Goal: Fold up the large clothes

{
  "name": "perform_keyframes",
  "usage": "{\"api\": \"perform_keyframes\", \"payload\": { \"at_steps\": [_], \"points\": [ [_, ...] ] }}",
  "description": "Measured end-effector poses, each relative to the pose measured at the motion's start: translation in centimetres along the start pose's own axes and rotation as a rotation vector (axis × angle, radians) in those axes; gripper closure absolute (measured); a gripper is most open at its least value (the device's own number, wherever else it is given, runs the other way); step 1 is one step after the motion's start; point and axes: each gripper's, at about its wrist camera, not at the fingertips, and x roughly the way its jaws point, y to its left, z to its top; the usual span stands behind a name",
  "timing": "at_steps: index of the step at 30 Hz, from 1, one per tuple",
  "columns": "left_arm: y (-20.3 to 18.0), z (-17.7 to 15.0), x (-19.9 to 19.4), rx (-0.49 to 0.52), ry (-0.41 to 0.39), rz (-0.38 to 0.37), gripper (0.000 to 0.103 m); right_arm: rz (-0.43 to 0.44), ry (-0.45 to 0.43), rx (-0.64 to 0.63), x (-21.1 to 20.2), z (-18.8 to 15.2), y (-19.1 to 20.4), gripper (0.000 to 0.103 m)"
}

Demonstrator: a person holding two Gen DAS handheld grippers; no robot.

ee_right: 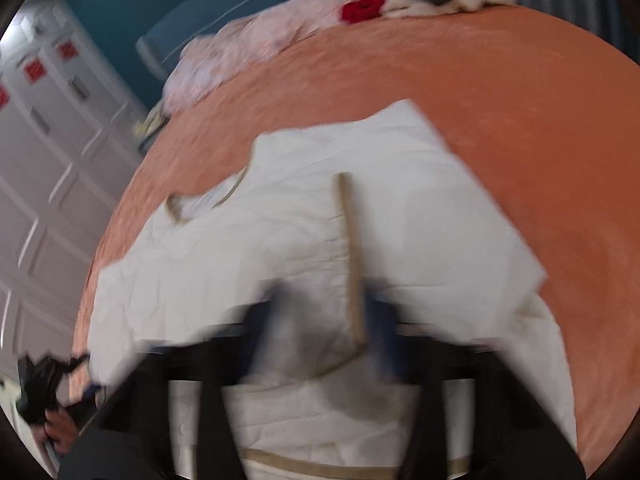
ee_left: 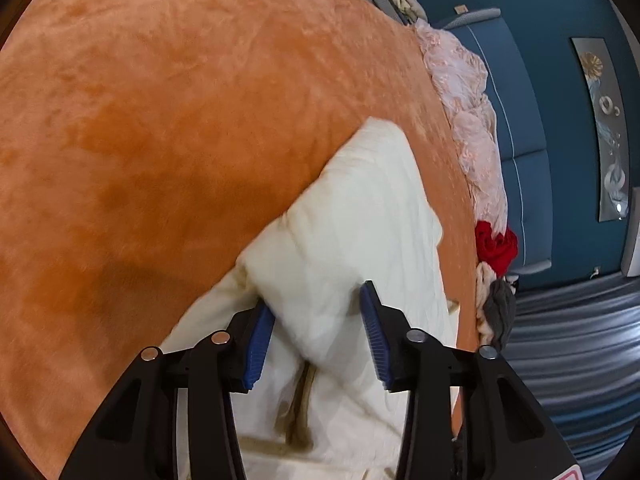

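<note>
Both hand-held grippers, left [ee_left: 318,332] and right [ee_right: 320,340], gape over the cream garment [ee_right: 304,248], which stretches lengthwise away across the orange bed [ee_left: 160,120].

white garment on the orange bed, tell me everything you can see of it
The white garment is a large cream-white piece of quilted-looking fabric with tan trim along its edges. It lies spread and partly folded on the orange bedspread, one flap turned over so a trimmed edge runs down its middle. The left gripper stands open with a raised fold between its blue pads. The right gripper is too blurred to tell whether it grips the cloth at that trimmed edge.
</note>
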Motion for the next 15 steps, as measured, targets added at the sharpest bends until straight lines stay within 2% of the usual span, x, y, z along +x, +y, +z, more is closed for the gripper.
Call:
{"api": "perform_keyframes", "payload": {
  "at_steps": [1,3,6,8,12,15],
  "points": [
    [-0.4,0.4,0.0,0.020,-0.022,0.013,0.079,0.013,-0.019,-0.016,-0.7,0.3,0.6,0.100],
    [-1.9,0.7,-1.0,0.109,-0.063,0.026,0.093,0.108,-0.130,-0.020,-4.6,1.0,1.5,0.100],
    [-3.6,0.4,-1.9,0.226,-0.105,0.036,0.095,0.114,-0.264,-0.073,-9.4,0.5,1.7,0.100],
    [-4.1,-0.5,-1.5,0.308,-0.107,0.075,0.095,0.072,-0.234,-0.081,-9.0,-0.5,0.6,0.100],
    [-3.2,-2.6,1.2,0.420,-0.093,0.221,0.096,-0.037,-0.091,-0.091,-4.5,-3.7,-1.8,0.100],
    [-2.3,-3.7,2.0,0.493,-0.121,0.265,0.093,-0.048,-0.041,-0.072,-2.5,-5.3,-2.8,0.100]
  ]
}}
